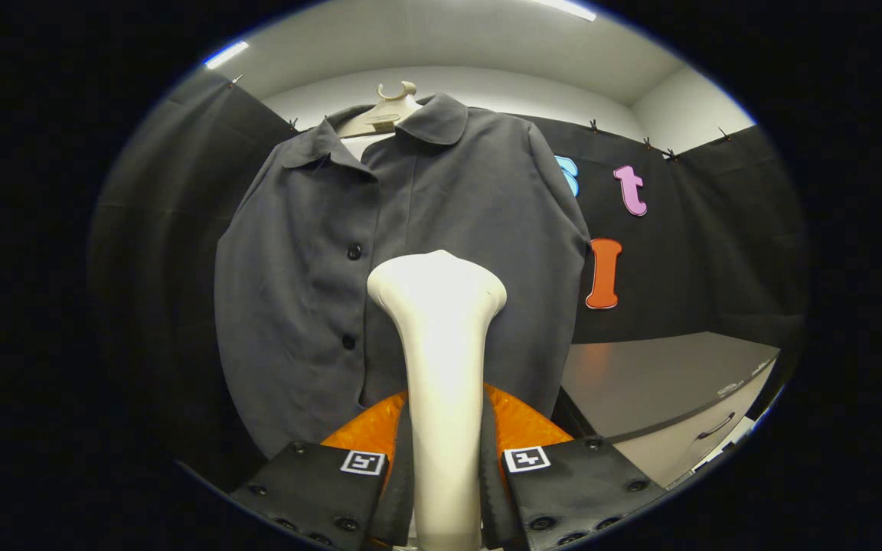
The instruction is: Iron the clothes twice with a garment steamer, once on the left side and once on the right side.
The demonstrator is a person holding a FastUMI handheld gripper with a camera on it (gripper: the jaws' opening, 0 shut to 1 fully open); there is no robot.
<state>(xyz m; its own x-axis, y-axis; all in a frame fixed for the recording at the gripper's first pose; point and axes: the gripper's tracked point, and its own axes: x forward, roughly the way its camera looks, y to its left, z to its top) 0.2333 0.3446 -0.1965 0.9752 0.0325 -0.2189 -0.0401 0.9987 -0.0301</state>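
Steamer (441,360) clamped in my gripper (445,490), facing shirt (295,306).
Risk: head snags placket btwn buttons if I press too hard.

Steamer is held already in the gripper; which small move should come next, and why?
Probably ease the gripper, shut on the white steamer, forward toward the grey shirt hanging on its hanger. The steamer head sits low near the button line, so contact looks unconfirmed.

A grey cabinet (663,383) with a drawer handle (717,425) stands against the black cloth wall (717,252).
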